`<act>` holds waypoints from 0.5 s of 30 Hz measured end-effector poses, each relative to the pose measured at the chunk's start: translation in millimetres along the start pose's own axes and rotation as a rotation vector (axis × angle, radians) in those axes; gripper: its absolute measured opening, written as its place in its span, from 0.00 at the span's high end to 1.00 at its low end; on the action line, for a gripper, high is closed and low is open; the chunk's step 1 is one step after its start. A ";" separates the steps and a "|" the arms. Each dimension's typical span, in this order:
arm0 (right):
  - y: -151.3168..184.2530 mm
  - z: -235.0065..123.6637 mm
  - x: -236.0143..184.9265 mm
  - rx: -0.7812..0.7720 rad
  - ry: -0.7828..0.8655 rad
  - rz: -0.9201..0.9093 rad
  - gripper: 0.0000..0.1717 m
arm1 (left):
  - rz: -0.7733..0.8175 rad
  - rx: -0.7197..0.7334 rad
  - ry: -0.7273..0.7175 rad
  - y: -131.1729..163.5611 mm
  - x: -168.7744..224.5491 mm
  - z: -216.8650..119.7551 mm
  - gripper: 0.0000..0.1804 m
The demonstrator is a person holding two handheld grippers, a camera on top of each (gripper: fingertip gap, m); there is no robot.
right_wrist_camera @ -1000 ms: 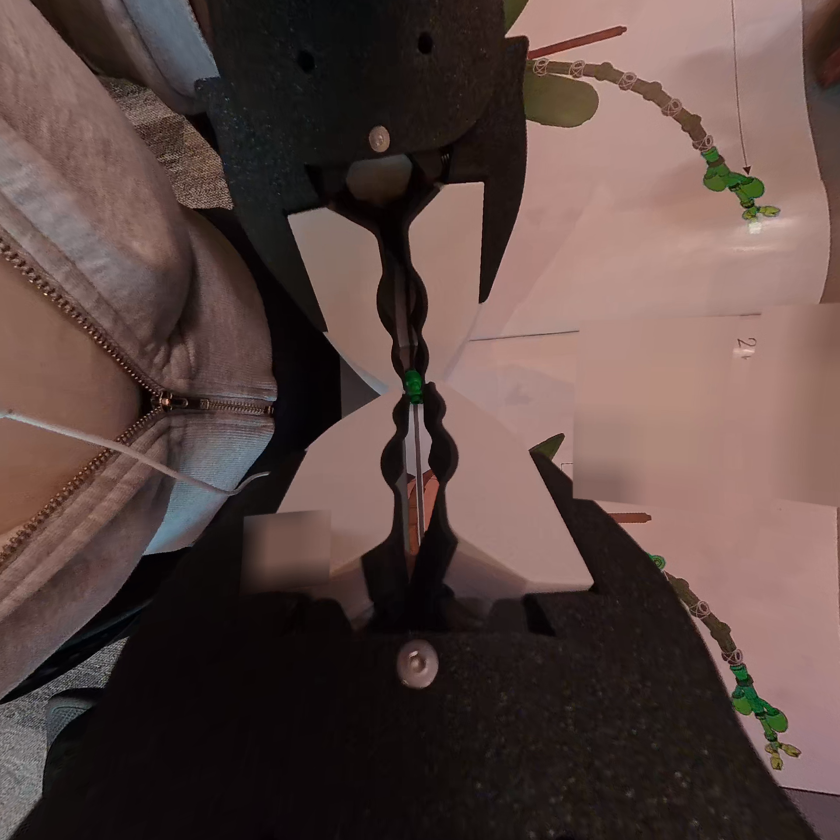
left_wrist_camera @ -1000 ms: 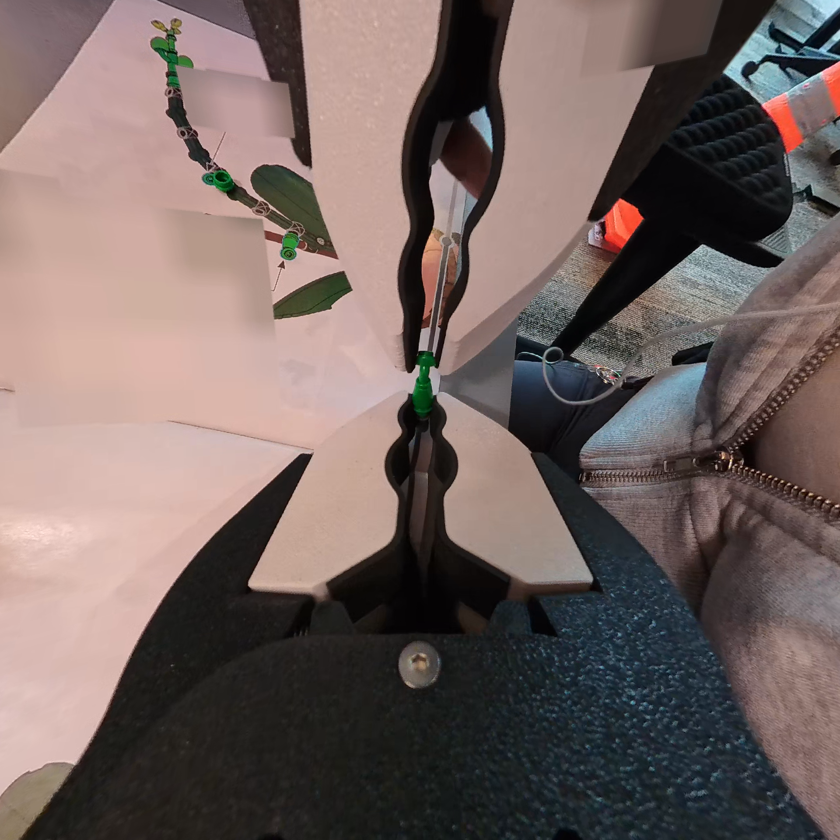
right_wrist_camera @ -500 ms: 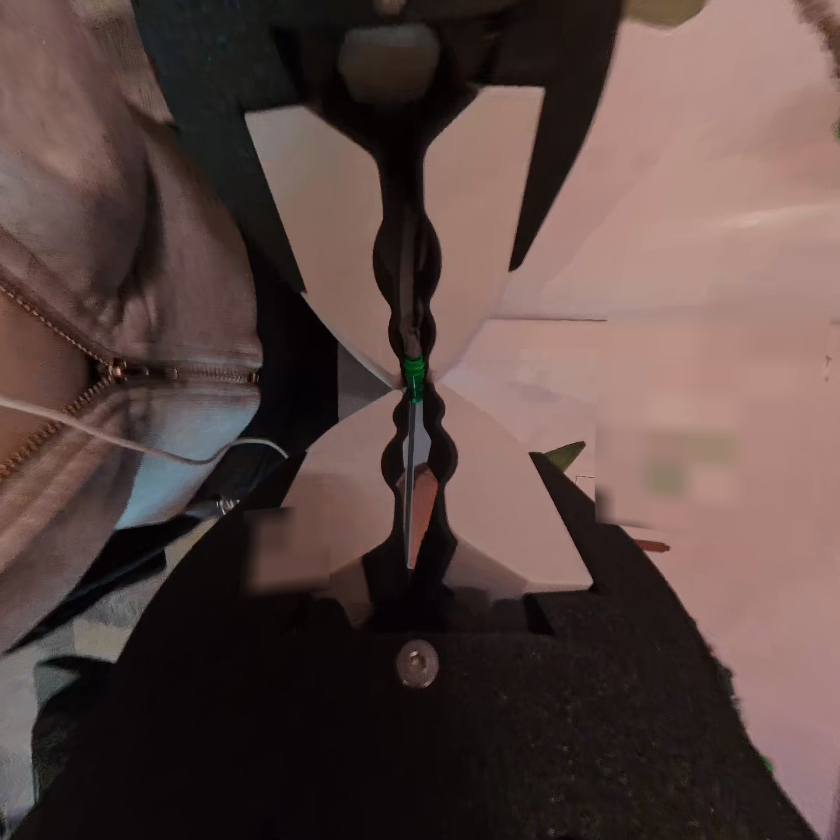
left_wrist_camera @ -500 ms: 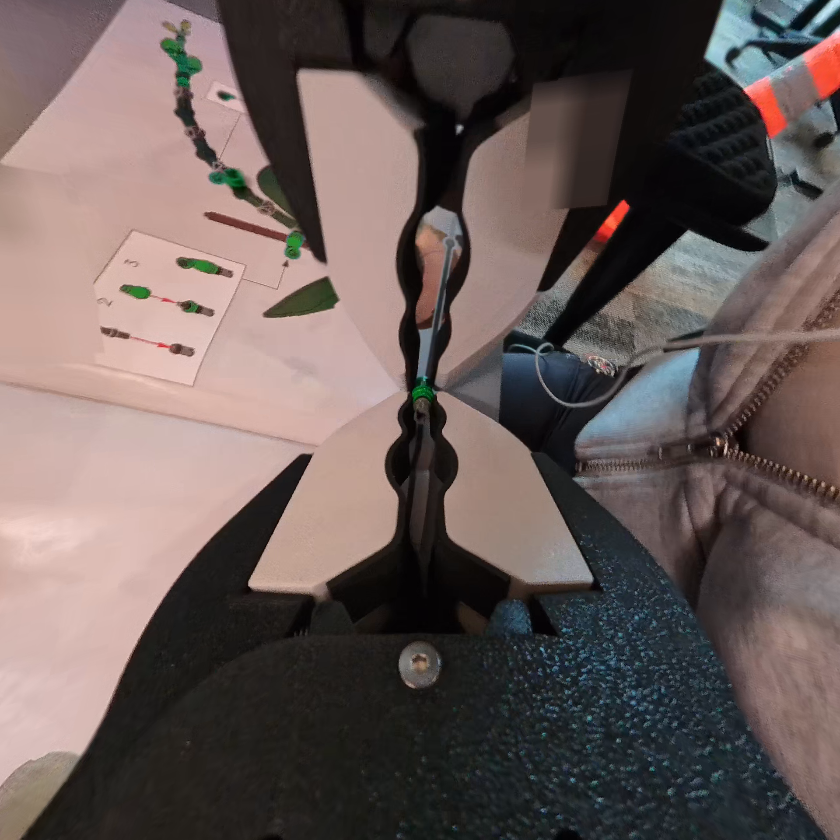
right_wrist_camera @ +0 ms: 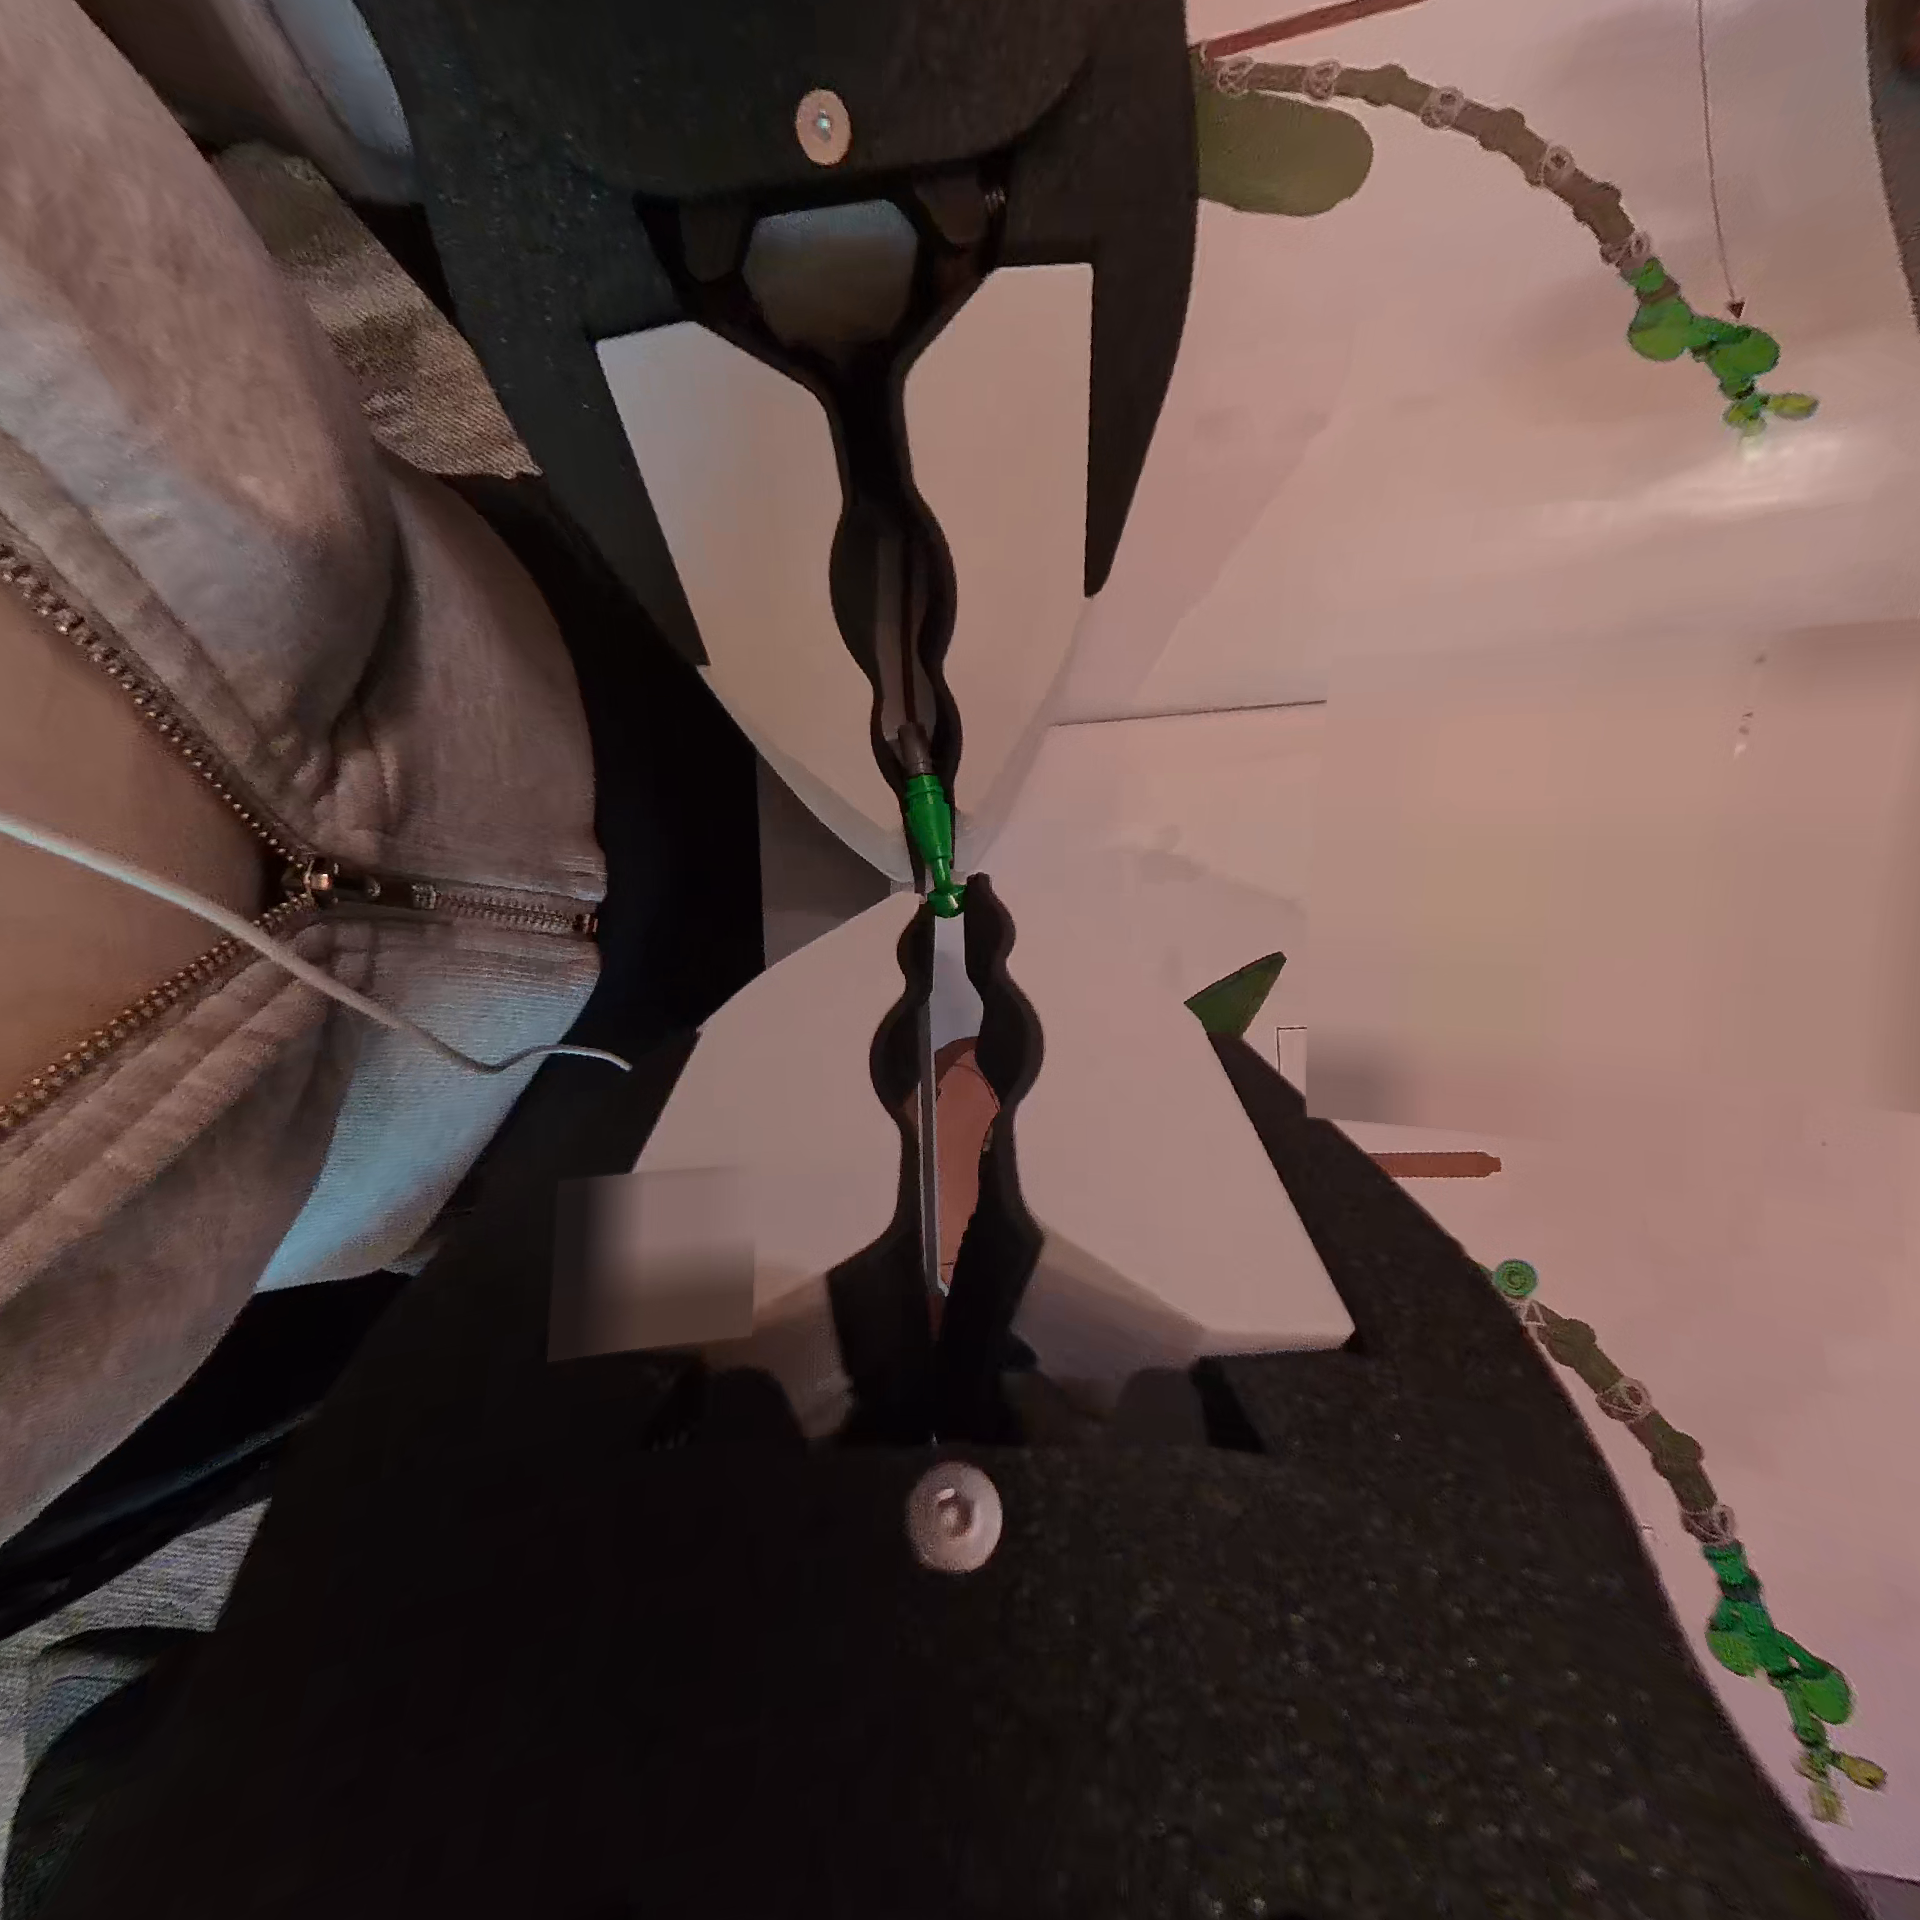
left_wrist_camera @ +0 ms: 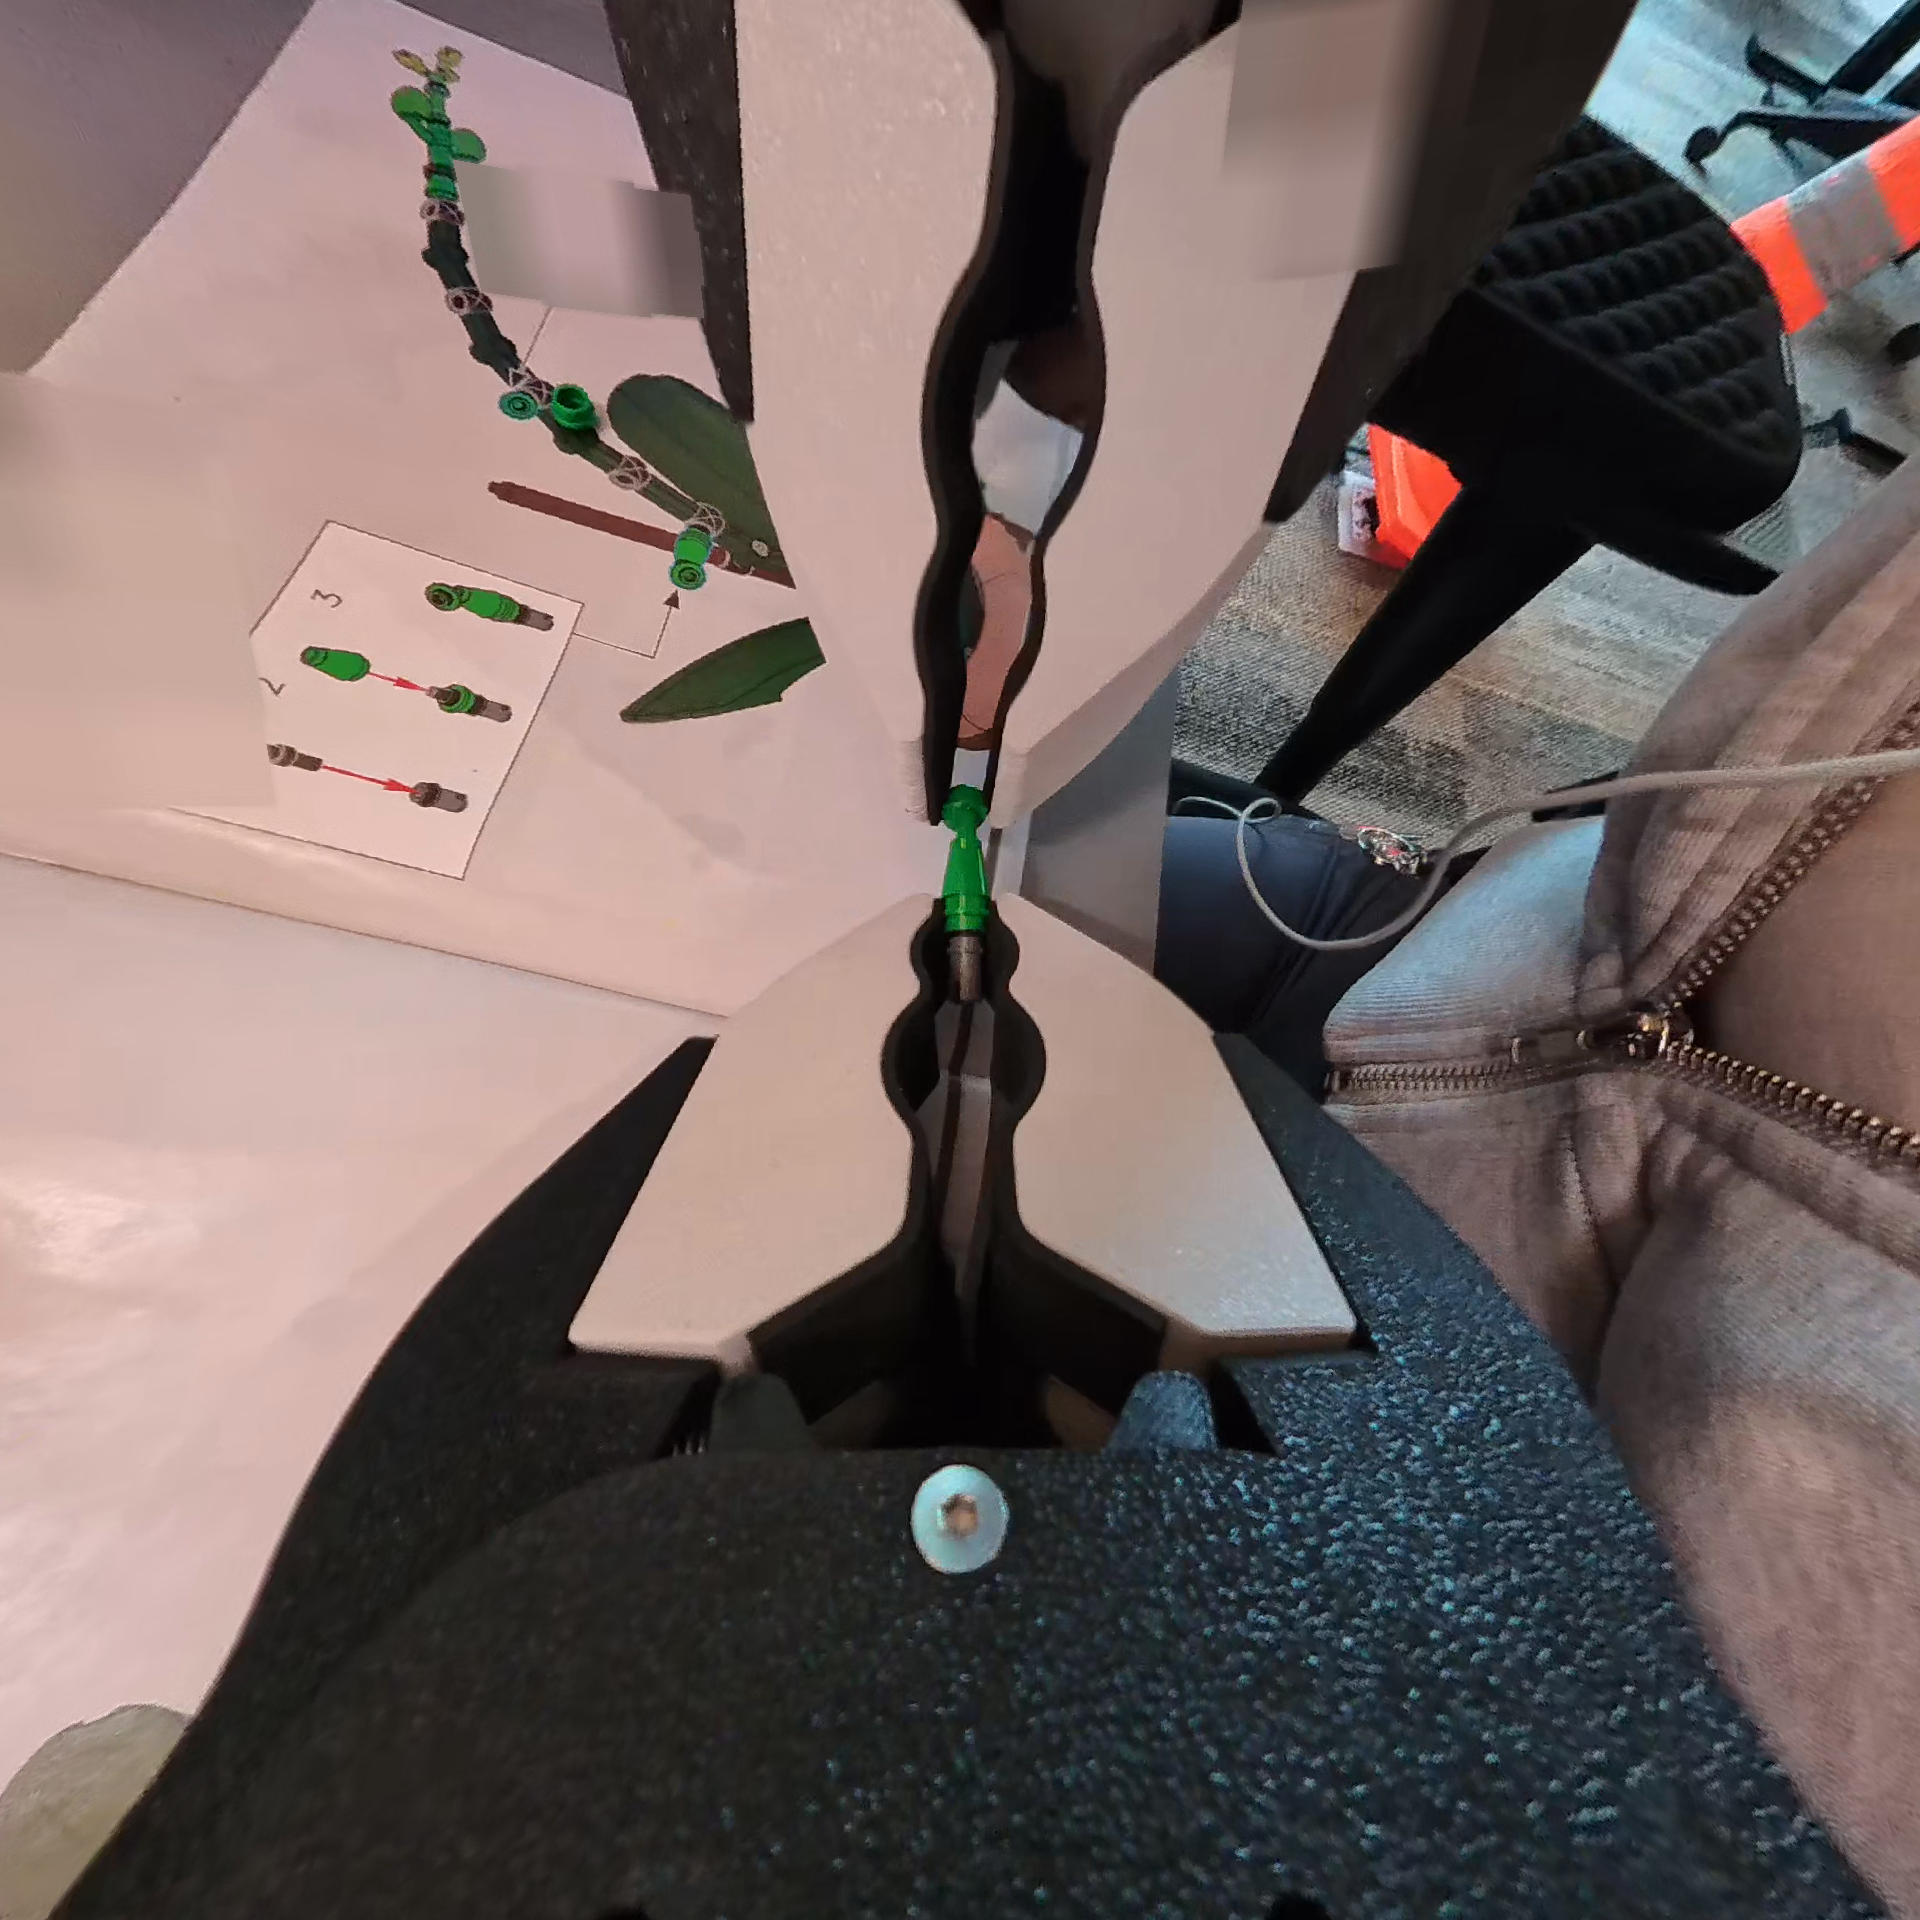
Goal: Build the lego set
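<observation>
Left wrist view: green peg (left_wrist_camera: 964, 868) bridging both narrow grippers, left gripper (left_wrist_camera: 966, 935) clamping its grey base, right gripper (right_wrist_camera: 943, 902) its knob.

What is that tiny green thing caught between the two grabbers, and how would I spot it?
Find the two hand-held grippers, left and right, meeting tip to tip above the white instruction sheet. Bridging them is a green peg: the left clamps its grey end, the right its knobbed tip. Unlike the flat printed green parts nearby, it is solid.

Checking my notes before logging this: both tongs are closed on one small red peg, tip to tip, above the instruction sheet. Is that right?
Not quite: the peg is green with a grey end, not red, as the left wrist view shows. The left tongs and right tongs are closed on it above the instruction sheet.
</observation>
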State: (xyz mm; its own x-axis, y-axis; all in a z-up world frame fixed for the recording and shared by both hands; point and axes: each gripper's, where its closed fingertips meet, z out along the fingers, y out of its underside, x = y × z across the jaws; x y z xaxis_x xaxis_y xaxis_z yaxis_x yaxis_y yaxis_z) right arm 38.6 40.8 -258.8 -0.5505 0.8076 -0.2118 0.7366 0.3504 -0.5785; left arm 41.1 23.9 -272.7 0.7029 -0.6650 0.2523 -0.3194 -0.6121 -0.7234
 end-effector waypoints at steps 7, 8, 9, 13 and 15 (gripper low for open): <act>-5.6 -5.3 -0.2 -0.040 0.031 -0.067 0.97 | 0.006 -0.002 -0.002 -0.1 0.7 0.5 0.98; -8.5 -7.2 -1.0 -0.033 0.033 -0.072 0.97 | 0.008 -0.002 -0.004 0.0 0.6 0.5 0.98; -11.9 -6.7 -0.2 -0.030 0.036 -0.077 0.97 | 0.011 -0.002 -0.005 0.0 0.5 0.6 0.98; -17.5 -6.1 -1.0 -0.057 0.036 -0.095 0.97 | 0.011 -0.003 0.000 0.1 1.2 1.3 0.98; -17.9 -5.7 -0.4 -0.079 0.035 -0.099 0.97 | 0.013 -0.004 -0.001 0.0 1.3 1.4 0.98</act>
State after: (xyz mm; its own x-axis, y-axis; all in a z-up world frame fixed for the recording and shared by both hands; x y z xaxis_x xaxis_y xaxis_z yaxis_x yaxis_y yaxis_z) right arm 27.9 37.0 -243.9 -0.6089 0.7828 -0.1282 0.7087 0.4643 -0.5311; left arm 42.9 23.7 -273.2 0.6997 -0.6721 0.2424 -0.3305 -0.6053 -0.7242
